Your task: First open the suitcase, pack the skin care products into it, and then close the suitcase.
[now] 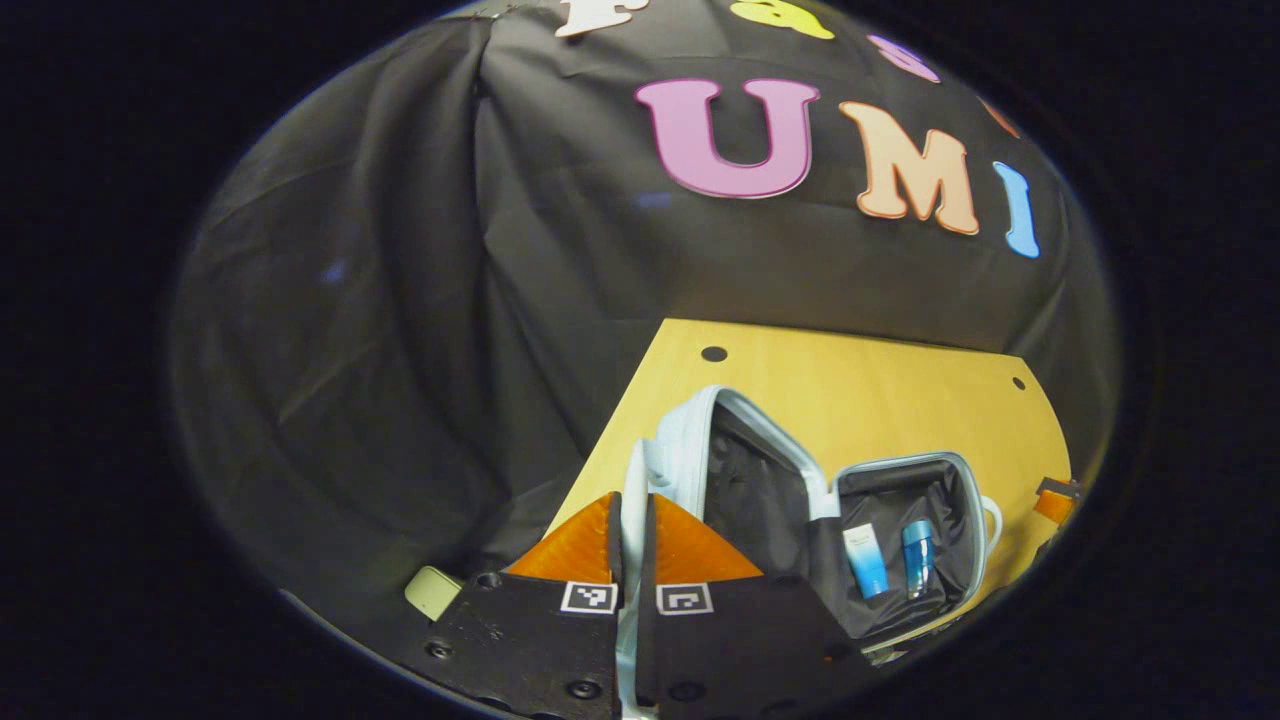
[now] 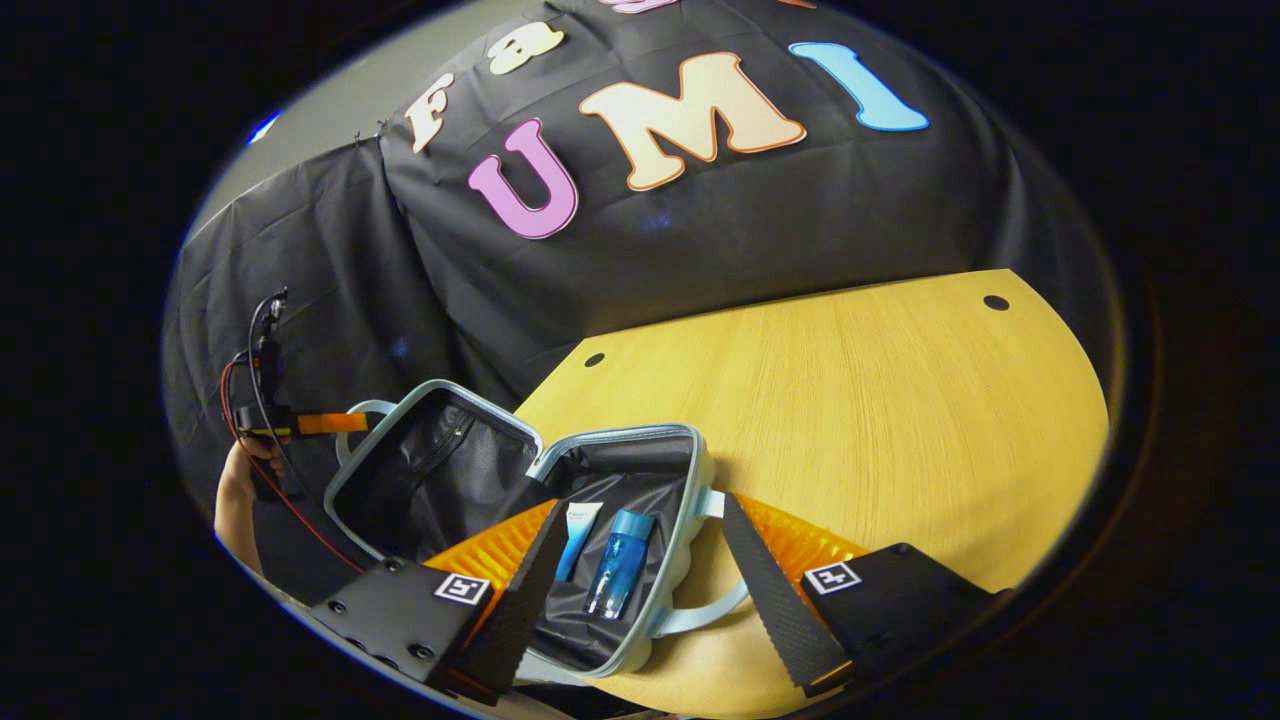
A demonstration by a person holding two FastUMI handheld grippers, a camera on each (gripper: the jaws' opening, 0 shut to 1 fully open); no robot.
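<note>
Pale-blue hard-shell suitcase (image 2: 520, 470) open on the wooden table (image 2: 850, 400).
Inside: white-blue tube (image 2: 577, 535), blue bottle (image 2: 618, 562). Your left gripper (image 1: 630, 545) pinches its lid rim; your right gripper (image 2: 640, 590) gapes.

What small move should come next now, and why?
Probably the left gripper, shut on the raised suitcase lid, should swing it over the base. The tube and bottle already lie inside, and the right gripper is open around the base, holding nothing.
</note>
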